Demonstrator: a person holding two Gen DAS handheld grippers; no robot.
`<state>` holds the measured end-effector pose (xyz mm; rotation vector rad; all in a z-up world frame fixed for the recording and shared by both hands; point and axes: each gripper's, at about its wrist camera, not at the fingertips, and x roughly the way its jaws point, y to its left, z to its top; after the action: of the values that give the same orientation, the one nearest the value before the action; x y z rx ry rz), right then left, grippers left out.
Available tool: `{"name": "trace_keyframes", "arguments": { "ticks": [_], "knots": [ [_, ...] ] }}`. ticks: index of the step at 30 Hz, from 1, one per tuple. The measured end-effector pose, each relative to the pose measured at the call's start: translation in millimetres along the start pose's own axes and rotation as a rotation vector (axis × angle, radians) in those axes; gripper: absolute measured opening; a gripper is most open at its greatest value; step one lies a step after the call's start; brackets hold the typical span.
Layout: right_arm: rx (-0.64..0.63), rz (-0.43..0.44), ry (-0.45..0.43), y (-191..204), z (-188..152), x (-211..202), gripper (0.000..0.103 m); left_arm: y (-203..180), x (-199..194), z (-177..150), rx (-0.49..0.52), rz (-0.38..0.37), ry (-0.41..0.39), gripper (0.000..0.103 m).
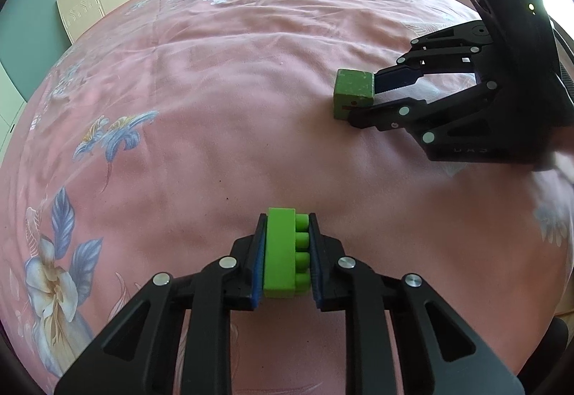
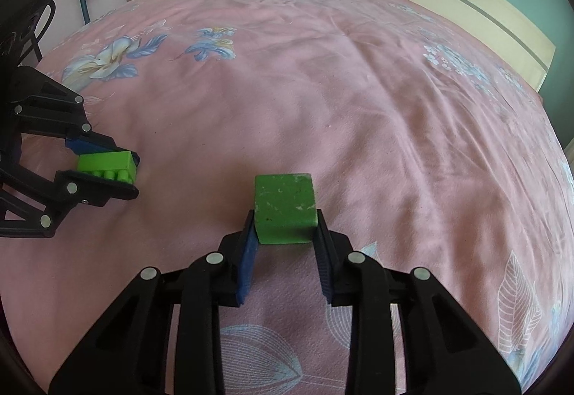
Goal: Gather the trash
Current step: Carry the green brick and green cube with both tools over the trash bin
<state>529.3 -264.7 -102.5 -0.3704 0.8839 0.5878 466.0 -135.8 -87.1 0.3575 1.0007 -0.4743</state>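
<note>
Between the pads of the left gripper (image 1: 287, 251), a studded green brick (image 1: 285, 253) is clamped, flat back against one pad and stud tips against the other; rigid, light plastic is judged. At the right gripper's (image 2: 285, 237) fingertips, a scuffed green cube (image 2: 285, 206) is pinched by its near end on the pink bedspread (image 2: 358, 108); a deeper hold is advised.

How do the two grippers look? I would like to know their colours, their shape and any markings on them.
Both the left gripper and the right gripper are black plastic linkages with triangular cut-outs and round silver pins at the joints. Their fingers carry blue ribbed pads. In the left wrist view, the right gripper's body is a bulky black housing with faint raised lettering, too small to read, and a small lit dot. No cables or sleeves show.
</note>
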Motion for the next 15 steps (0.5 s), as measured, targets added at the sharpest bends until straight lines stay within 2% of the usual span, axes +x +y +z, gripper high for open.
{"name": "trace_keyframes", "arguments": {
  "ticks": [15],
  "knots": [
    [-0.017,0.002,-0.065,30.2,-15.2,-47.8,0.031,19.2,-28.5,-19.4,-0.046,0.021,-0.014,0.023]
  ]
}}
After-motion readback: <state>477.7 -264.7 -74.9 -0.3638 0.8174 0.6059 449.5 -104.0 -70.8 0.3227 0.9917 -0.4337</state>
